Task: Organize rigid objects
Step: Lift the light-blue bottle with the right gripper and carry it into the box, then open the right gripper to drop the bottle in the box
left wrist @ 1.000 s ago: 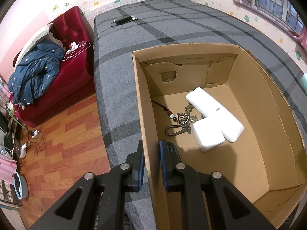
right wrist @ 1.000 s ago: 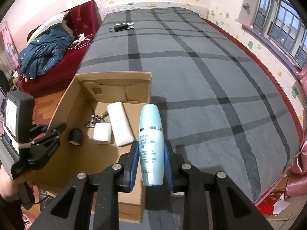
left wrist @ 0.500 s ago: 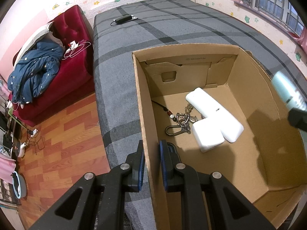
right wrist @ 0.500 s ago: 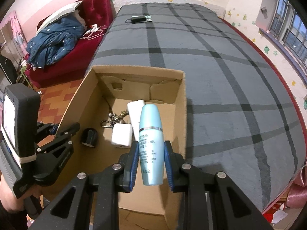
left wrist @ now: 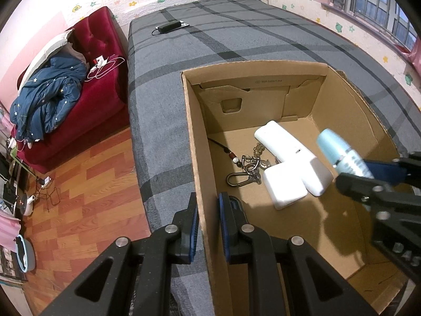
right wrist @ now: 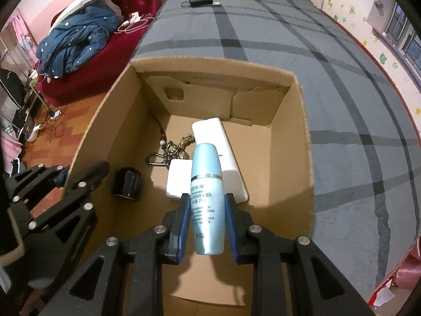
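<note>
An open cardboard box (left wrist: 192, 137) (right wrist: 302, 131) stands on the grey plaid bed. My left gripper (left wrist: 208, 210) is shut on the box's left wall; it also shows in the right wrist view (right wrist: 79, 176). My right gripper (right wrist: 206, 210) is shut on a light blue bottle (right wrist: 208, 192) and holds it above the inside of the box; bottle (left wrist: 342, 155) and gripper show at the right of the left wrist view. On the box floor lie a white power bank (left wrist: 289, 150), a white charger (left wrist: 285, 187), a key bunch with carabiner (left wrist: 247, 168) and a black cylinder (right wrist: 127, 176).
The grey plaid bed (right wrist: 342, 79) stretches behind and to the right of the box, with a black device (right wrist: 201, 1) at its far end. A red sofa with a blue quilt (left wrist: 47, 100) stands left. Wooden floor (left wrist: 86, 189) lies beside the bed.
My right gripper has carried the blue bottle leftward from over the bed to above the box's inside. The left gripper and the box have stayed in place.
</note>
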Demonstrator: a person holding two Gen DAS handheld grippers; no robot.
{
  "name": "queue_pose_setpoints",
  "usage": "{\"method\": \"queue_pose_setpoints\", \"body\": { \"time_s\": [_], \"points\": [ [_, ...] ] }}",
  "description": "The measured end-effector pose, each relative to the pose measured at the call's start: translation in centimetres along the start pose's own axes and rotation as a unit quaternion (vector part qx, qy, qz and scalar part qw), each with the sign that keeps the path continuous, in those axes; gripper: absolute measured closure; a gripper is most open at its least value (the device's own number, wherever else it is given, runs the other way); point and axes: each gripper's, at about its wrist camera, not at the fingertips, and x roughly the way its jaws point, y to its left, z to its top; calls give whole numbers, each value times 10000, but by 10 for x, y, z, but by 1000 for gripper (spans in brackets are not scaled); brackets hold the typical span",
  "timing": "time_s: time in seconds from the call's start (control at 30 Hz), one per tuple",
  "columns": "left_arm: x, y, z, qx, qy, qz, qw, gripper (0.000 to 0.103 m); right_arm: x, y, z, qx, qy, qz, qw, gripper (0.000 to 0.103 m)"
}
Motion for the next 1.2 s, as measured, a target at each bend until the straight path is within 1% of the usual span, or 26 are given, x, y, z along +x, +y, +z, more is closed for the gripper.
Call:
{"method": "queue_pose_setpoints", "body": {
  "time_s": [0.33, 0.63, 0.8, 0.87, 0.9, 0.93, 1.1, 1.2],
  "points": [
    [0, 0, 0, 7, -6, 9, 10000, 87, 37, 1, 6, 127, 483, 41, 9987, 76],
    [0, 1, 0, 15, -17, 25, 10000, 87, 44, -2, 9, 151, 609, 51, 9980, 76],
    [0, 0, 0, 22, -19, 36, 10000, 87, 42, -4, 9, 157, 577, 48, 9982, 76],
    [0, 0, 0, 26, -20, 37, 10000, 87, 41, -5, 10, 166, 562, 84, 9982, 67],
    [0, 0, 0, 30, -23, 48, 10000, 87, 40, -5, 10, 180, 536, 93, 9984, 57],
    [0, 0, -1, 38, -23, 50, 10000, 87, 38, -7, 11, 214, 495, 107, 9985, 53],
    [1, 0, -1, 37, -26, 54, 10000, 87, 30, -10, 13, 258, 346, 73, 9990, 43],
    [1, -1, -2, 35, -23, 53, 10000, 87, 23, -11, 14, 248, 227, 73, 9994, 39]
  ]
}}
